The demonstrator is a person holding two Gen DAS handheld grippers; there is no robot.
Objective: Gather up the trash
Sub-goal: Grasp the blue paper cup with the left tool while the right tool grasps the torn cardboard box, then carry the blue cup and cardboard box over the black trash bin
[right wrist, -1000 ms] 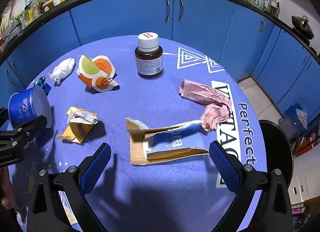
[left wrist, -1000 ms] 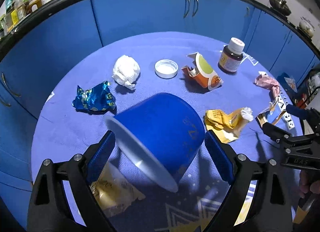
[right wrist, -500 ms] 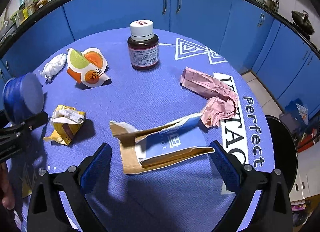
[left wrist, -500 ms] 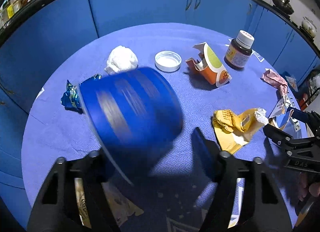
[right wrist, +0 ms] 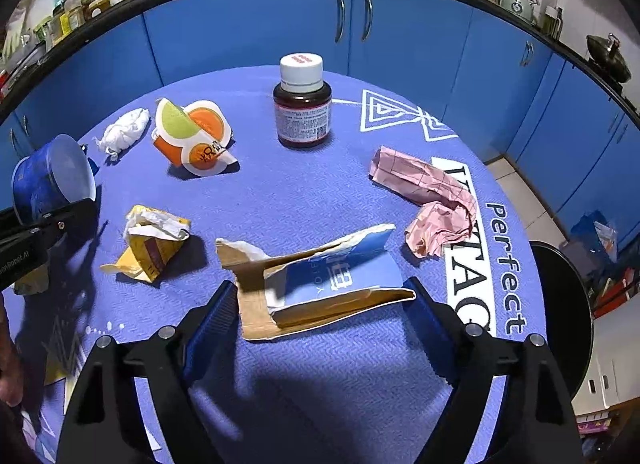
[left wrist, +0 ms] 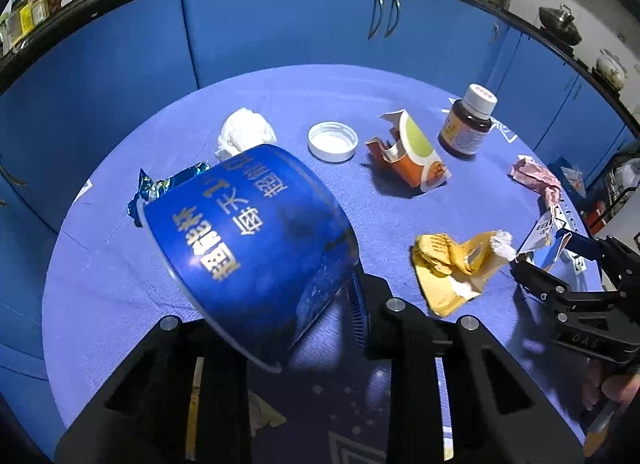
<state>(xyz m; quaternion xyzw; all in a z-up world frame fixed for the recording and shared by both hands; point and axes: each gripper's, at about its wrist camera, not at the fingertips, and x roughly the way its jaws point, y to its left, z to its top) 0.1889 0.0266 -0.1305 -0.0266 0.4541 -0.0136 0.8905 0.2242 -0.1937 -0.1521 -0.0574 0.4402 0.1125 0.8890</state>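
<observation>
Left wrist view: left gripper [left wrist: 320, 304] pinched rim of blue cup [left wrist: 248, 252], centre frame, tilted, apparently lifted off table [left wrist: 360, 91].

Right wrist view: right gripper [right wrist: 320, 316] jaws, just closing, flanked torn cardboard packet [right wrist: 320, 284], lower centre; contact unclear.

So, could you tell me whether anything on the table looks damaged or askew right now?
Yes. The blue cup hangs tilted on its side, pinched at its rim by the left gripper. The torn cardboard box lies ripped open between the right gripper's closing jaws. The brown bottle stands upright.
</observation>
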